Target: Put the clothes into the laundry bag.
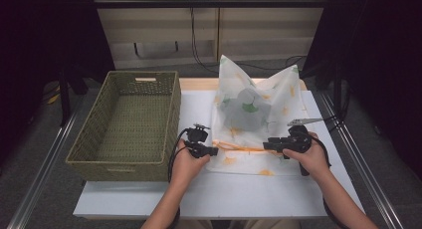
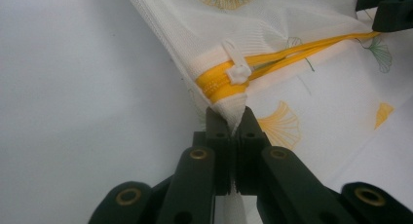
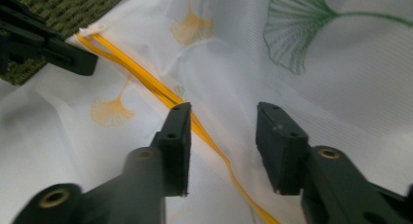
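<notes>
A white mesh bag (image 1: 254, 109) printed with ginkgo leaves stands on the white table (image 1: 224, 194), its yellow zipper (image 1: 239, 148) running along the near bottom edge. My left gripper (image 1: 215, 151) is shut on the bag's corner (image 2: 233, 119), just past the zipper's end, where a white pull (image 2: 238, 70) sits. My right gripper (image 1: 266, 145) is at the zipper's other end. Its jaws (image 3: 223, 112) stand open just above the fabric, and the yellow zipper (image 3: 146, 83) passes under the gap between them. Nothing is gripped there.
A large empty woven green basket (image 1: 171, 114) stands on the table's left side, close beside the left hand. Bare table lies in front of the bag. Black cables hang on the wall behind.
</notes>
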`<state>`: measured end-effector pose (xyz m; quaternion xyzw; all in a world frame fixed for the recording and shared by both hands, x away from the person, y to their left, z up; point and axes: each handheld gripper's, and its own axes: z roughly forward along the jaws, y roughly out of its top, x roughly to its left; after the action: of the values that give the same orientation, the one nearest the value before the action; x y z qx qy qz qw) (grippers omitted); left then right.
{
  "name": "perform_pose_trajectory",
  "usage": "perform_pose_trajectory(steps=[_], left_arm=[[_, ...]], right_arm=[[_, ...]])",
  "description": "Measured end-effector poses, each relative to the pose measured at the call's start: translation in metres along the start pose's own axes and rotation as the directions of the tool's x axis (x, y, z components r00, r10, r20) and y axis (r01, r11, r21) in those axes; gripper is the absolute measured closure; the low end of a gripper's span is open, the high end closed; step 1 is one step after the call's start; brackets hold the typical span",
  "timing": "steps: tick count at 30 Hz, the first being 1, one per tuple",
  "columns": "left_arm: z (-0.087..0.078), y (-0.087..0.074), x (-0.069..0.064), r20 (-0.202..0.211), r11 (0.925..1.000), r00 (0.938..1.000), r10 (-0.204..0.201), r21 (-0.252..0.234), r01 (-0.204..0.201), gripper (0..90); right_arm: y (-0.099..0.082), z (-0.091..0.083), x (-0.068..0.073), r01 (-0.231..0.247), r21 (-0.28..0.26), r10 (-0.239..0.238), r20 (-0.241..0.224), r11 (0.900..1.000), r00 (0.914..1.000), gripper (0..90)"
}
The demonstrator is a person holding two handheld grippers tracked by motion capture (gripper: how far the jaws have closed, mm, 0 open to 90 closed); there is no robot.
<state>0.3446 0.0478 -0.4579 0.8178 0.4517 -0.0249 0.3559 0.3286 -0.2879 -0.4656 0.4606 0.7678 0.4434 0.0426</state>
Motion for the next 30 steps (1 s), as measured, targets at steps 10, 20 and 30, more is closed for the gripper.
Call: perform_pose_trajectory(steps=[10, 20, 30], left_arm=[[0.001, 0.001, -0.001, 0.007, 1.0, 1.0, -0.007, 0.0, 0.007, 87.5], [0.0, 0.001, 0.0, 0.006, 1.0, 1.0, -0.005, 0.0, 0.005, 87.5], [-0.001, 0.001, 0.0, 0.014, 1.0, 0.9999, -0.002, -0.002, 0.002, 87.6]], right_arm=[[0.011, 0.009, 0.013, 0.09, 0.002, -0.09, 0.052, 0.9959, 0.9946, 27.0], [0.017, 0.013, 0.02, 0.088, -0.002, -0.088, 0.058, 0.9961, 0.9944, 24.1], [0.024, 0.022, 0.028, 0.1, 0.009, -0.101, 0.054, 0.9949, 0.9934, 23.3]])
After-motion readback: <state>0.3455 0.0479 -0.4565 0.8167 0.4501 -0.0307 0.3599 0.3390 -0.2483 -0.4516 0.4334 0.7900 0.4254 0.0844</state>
